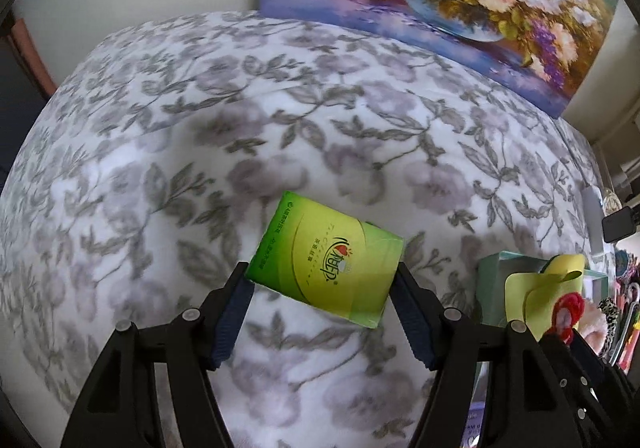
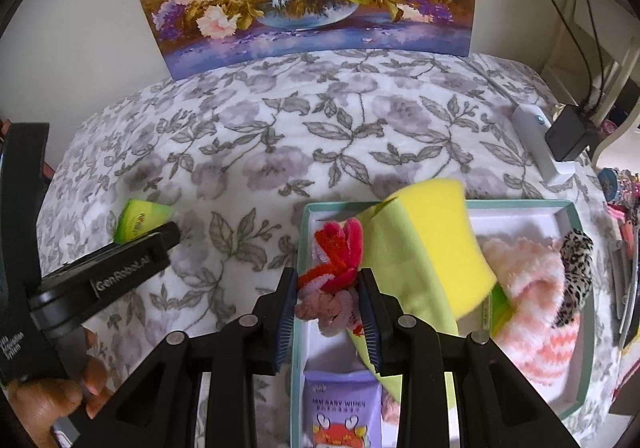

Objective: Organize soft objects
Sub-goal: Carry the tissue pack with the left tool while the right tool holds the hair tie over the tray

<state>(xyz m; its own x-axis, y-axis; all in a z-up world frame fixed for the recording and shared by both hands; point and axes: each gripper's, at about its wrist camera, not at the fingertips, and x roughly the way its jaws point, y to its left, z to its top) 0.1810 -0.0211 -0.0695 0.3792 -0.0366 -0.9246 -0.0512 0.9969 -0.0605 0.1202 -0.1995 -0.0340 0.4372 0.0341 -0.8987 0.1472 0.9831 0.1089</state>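
The green tissue pack (image 1: 326, 260) sits between the two fingers of the left gripper (image 1: 322, 280). The jaws are wide, and the pads look pressed on the pack's two short ends, so I think the pack is held and not just lying there. It is tilted and seems to be up off the flowered blanket (image 1: 200, 120). It is well to the left of the pale green box (image 2: 578, 224).

The right gripper (image 2: 328, 296) is over the left part of that box. Its jaws are close together, squeezing a red and pink fuzzy thing (image 2: 334, 268). In the box there is also a yellow sponge (image 2: 444, 232), a light green cloth (image 2: 396, 268), a peach fluffy thing (image 2: 532, 296), a spotted hair tie (image 2: 576, 272) and a purple pack of baby wipes (image 2: 340, 404). The person's hand (image 2: 48, 404) holds the left tool on the left side of the box.

I think the step now is bringing the tissue pack to the box. Next, the left gripper would need to carry it over the box's left wall, find a free spot and let go. The box is crowded, so the right gripper may need to move out of the way first.
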